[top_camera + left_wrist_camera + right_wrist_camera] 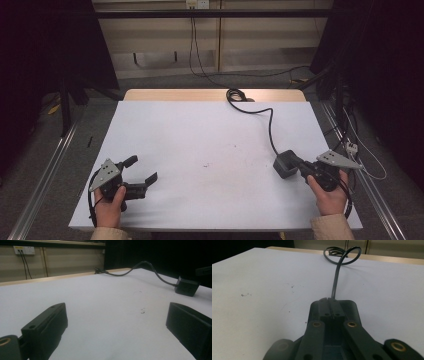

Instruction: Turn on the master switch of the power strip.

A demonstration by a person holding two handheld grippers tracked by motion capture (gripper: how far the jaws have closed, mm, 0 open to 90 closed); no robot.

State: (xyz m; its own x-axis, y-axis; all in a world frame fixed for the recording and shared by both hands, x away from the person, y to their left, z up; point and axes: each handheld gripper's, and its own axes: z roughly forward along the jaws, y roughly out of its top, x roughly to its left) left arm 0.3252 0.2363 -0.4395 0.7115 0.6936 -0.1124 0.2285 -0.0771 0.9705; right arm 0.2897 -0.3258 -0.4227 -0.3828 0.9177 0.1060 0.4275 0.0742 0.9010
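Holding my right gripper (pixel 296 166) with jaws closed together at the black box (pixel 285 163), I keep the left gripper (pixel 142 170) wide, well apart from it.

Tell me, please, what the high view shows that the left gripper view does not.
High view: the left hand and right hand, and the floor rails beside the table. Left gripper view: a close, low look between the left tool's wide-open jaws, with bare table between them. Both: the white table, the black block and its cable curling to the far edge.
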